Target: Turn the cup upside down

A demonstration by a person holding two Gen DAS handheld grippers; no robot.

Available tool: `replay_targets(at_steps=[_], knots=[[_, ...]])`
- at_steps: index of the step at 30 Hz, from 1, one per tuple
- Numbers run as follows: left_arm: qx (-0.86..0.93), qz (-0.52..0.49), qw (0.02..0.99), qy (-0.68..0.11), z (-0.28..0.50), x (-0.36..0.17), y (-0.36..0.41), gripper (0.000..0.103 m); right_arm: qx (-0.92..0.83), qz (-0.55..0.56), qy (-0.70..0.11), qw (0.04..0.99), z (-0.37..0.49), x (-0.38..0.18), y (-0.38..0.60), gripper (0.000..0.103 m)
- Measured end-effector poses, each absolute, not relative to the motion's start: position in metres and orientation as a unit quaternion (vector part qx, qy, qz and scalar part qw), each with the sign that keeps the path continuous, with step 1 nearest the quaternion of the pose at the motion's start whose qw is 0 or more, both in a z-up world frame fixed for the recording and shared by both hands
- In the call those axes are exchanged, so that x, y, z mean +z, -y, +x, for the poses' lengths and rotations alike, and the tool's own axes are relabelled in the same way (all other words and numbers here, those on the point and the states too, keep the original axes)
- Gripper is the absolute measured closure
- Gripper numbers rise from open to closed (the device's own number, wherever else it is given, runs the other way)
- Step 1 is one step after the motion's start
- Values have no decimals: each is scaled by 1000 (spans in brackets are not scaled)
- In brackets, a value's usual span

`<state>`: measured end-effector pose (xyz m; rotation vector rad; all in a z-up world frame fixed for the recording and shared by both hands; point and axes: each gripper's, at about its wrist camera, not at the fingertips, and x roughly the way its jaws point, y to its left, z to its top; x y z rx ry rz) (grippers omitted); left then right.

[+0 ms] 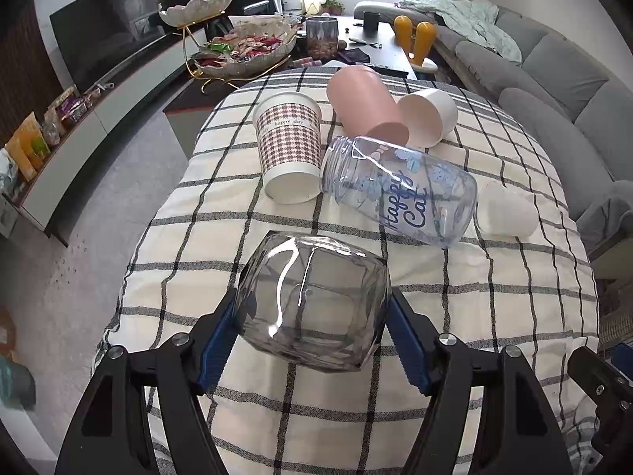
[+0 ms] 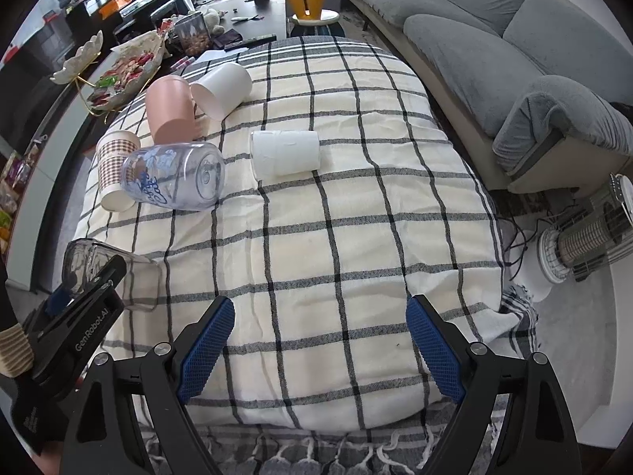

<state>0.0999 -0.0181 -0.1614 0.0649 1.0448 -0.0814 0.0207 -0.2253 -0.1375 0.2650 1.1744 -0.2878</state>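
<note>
- You hold the smoky glass cup (image 1: 312, 301) pinched between the blue pads (image 1: 215, 338) of the left gripper (image 1: 310, 336), near the front left part of the counter (image 2: 356, 237) with its checked cloth. Whether the cup hangs just above the cloth or touches it cannot be told.
- The cup sits tilted in the grip, neither upright nor fully inverted; judge the flip as unfinished.
- Slip risk: the glass is smooth and rounded, and the pads bear on its curved sides. Rotating the wrist quickly can let the cup twist or slide out.
- Collision risk: the clear printed jar (image 1: 399, 192) and the patterned paper cup (image 1: 289, 146) lie just beyond. A forward swing can knock them.
- Placement risk: the cloth is soft and wrinkled, so a rim set down unevenly can tip.
- The left gripper points forward and downward over the counter.
- The right gripper (image 2: 320, 348) hovers spread and empty above the near edge, well apart from the white cup (image 2: 285, 154).
</note>
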Motion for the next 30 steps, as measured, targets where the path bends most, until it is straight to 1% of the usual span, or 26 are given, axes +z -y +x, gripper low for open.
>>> replay_targets(at_steps=[1,2,8,14,17,21,23,26,30], knots=[[-39,32,865,-500,99,-161,18,21,-134,123,-549,816,20,-137,225,14],[-38,36,866,-497,98,-160,18,21,-134,122,-548,816,20,-136,225,14],[-33,43,871,-488,91,-153,16,20,-131,122,-543,820,19,-133,223,14],[-37,42,879,-474,76,-131,9,18,-132,113,-521,836,16,-123,220,14],[-40,42,889,-454,66,-115,7,17,-136,102,-492,854,12,-111,217,14],[-35,40,915,-400,48,-82,3,11,-144,82,-435,885,4,-86,210,14],[-34,41,928,-368,39,-64,2,9,-147,72,-403,901,-1,-73,206,14],[-34,49,938,-342,32,-46,3,8,-147,60,-362,919,-7,-55,200,14],[-32,53,946,-319,25,-33,2,1,-143,47,-328,933,-13,-40,191,14]])
